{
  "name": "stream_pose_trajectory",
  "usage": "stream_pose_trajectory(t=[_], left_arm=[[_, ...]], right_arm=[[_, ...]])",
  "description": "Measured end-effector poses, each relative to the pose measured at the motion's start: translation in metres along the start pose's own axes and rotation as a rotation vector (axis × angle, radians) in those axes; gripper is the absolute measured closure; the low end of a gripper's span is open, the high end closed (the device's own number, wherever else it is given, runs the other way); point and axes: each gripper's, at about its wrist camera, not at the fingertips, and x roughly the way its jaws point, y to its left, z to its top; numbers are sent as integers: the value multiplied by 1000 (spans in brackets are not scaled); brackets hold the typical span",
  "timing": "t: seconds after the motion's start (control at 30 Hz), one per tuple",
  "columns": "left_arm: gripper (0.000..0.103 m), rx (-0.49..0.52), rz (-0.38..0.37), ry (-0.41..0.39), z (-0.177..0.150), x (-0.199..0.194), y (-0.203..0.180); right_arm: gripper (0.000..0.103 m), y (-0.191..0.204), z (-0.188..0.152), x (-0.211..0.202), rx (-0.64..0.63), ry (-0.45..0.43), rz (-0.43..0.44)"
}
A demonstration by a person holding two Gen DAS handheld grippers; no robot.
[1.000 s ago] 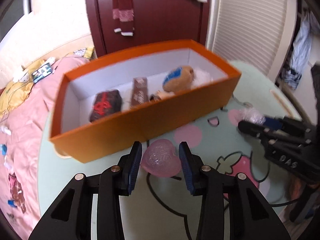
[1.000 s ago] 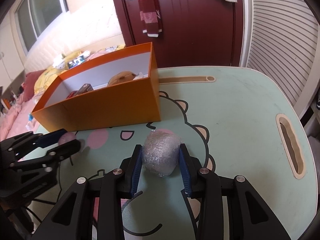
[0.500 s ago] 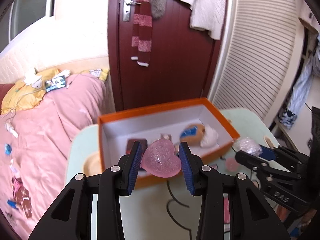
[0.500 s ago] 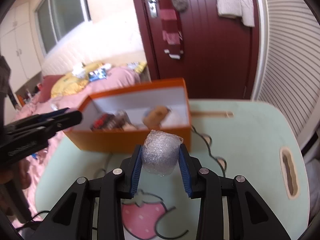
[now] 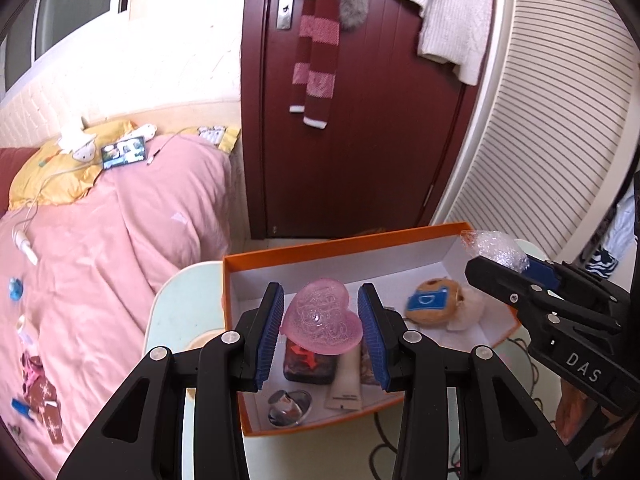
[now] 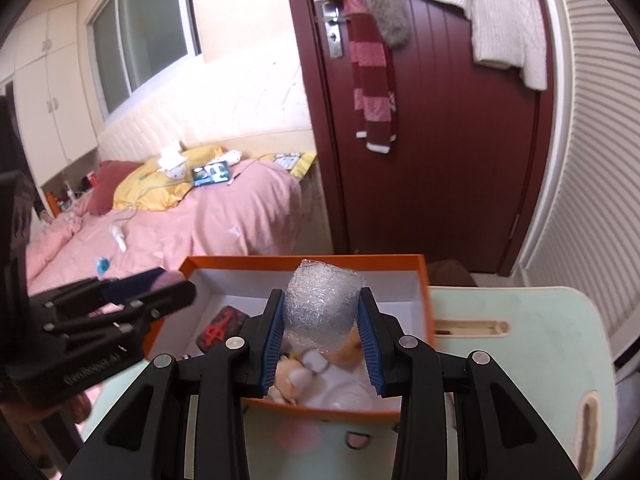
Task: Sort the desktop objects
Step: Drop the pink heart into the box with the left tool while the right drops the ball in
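**Both grippers hold their loads above the orange box**

The blue-padded fingers (image 5: 272,332) of the left gripper (image 5: 320,334) are clamped on a pink heart-shaped dish (image 5: 322,322), pressed at its two sides and hanging above the near part of the orange box (image 5: 340,250). The right gripper (image 6: 322,340) has its fingers (image 6: 366,340) clamped on a bubble-wrapped bundle (image 6: 320,310), which juts past the fingertips over the box's other end. Both grippers tilt downward toward the box. Inside it lie a dark block with a red mark (image 5: 308,362), a white tube (image 5: 346,384), a shiny metal piece (image 5: 290,402) and a plush toy (image 5: 434,306). The box stands on a pale green table (image 6: 520,344), beside a bed (image 5: 100,248) with pink covers.
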Motion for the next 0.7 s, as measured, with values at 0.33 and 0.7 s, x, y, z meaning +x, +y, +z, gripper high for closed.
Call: stream_pose_trajectory(t=[0.33, 0.7], left_arm=[[62, -27, -12, 42, 0, 26, 10], [23, -55, 30, -23, -3, 12, 19]], right_arm=[[67, 2, 2, 39, 7, 70, 17], [22, -18, 0, 32, 122, 4, 14]])
